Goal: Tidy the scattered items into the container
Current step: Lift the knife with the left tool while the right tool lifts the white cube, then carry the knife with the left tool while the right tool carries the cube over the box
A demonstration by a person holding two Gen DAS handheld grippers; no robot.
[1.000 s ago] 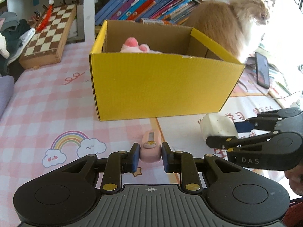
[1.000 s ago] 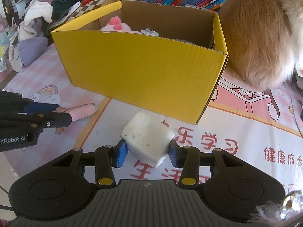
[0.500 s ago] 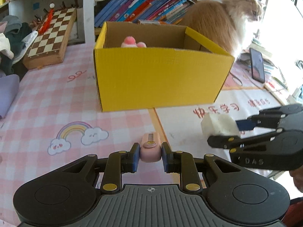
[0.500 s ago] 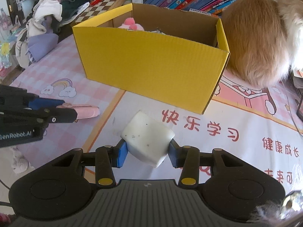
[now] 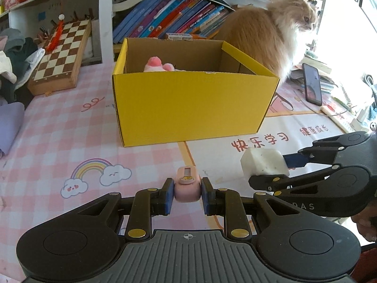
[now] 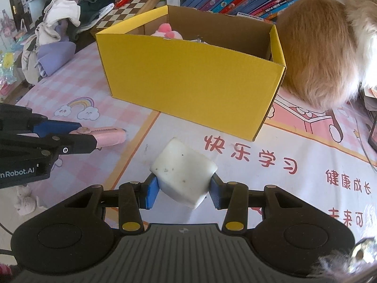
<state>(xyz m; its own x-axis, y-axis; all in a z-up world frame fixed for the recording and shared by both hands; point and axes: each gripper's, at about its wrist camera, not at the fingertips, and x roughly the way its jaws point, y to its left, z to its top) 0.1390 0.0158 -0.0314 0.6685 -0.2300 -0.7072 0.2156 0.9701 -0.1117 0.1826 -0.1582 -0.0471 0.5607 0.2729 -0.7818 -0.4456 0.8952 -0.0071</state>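
Note:
A yellow cardboard box (image 5: 188, 108) stands open on the mat, also in the right wrist view (image 6: 188, 80). A pink plush toy (image 5: 156, 65) lies inside it. My left gripper (image 5: 187, 194) is shut on a small pink utility knife (image 5: 186, 184) and holds it above the mat, short of the box; it also shows in the right wrist view (image 6: 106, 136). My right gripper (image 6: 183, 192) is shut on a white speckled block (image 6: 183, 172), held above the mat in front of the box. The block shows to the right in the left wrist view (image 5: 264, 162).
An orange and white cat (image 5: 271, 35) sits right behind the box's right end. A chessboard (image 5: 61, 54) leans at the back left, with a clothes pile (image 6: 63, 18) beside it. Books (image 5: 169, 21) line the shelf behind. A phone (image 5: 312, 83) stands at the right.
Both grippers have risen and drawn back from the box with their objects still held. The box now looks smaller and farther, and its inside shows more.

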